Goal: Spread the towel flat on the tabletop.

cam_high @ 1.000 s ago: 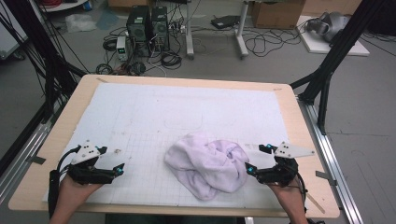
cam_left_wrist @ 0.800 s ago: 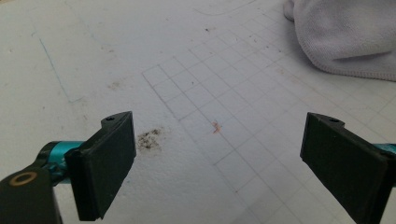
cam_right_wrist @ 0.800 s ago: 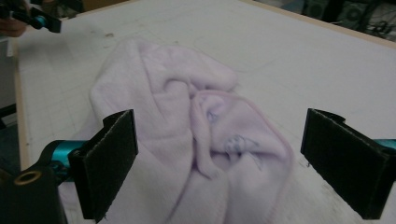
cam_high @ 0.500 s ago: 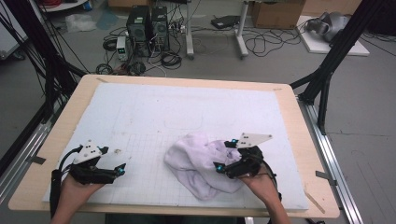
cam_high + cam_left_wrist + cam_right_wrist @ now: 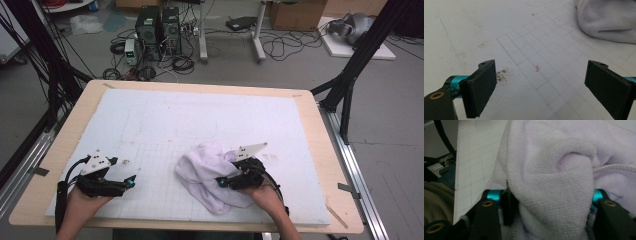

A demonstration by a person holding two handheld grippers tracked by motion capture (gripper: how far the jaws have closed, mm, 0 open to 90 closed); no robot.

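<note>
A crumpled pale lilac towel (image 5: 205, 170) lies on the white gridded mat (image 5: 200, 115), at the near middle. My right gripper (image 5: 222, 182) is pushed into the towel's right side. Its jaws have just been closing, and in the right gripper view a thick fold of the towel (image 5: 549, 170) fills the gap between them, with the pads pressing on it from both sides. My left gripper (image 5: 131, 182) rests low over the mat at the near left, apart from the towel. In the left gripper view its jaws (image 5: 544, 87) stand wide with only bare mat between them, and the towel's edge (image 5: 609, 20) lies far ahead at the upper right.
The mat covers a wooden table (image 5: 70, 130) with a bare rim all round. A small dark smudge (image 5: 502, 74) marks the mat by the left jaw. Black frame posts (image 5: 350, 75) stand at the table's far corners. Cables and computer cases (image 5: 160, 25) sit on the floor beyond.
My right gripper has moved left from the towel's right edge into the cloth, and the fold has bunched up against it. The left hand has stayed where it was.
</note>
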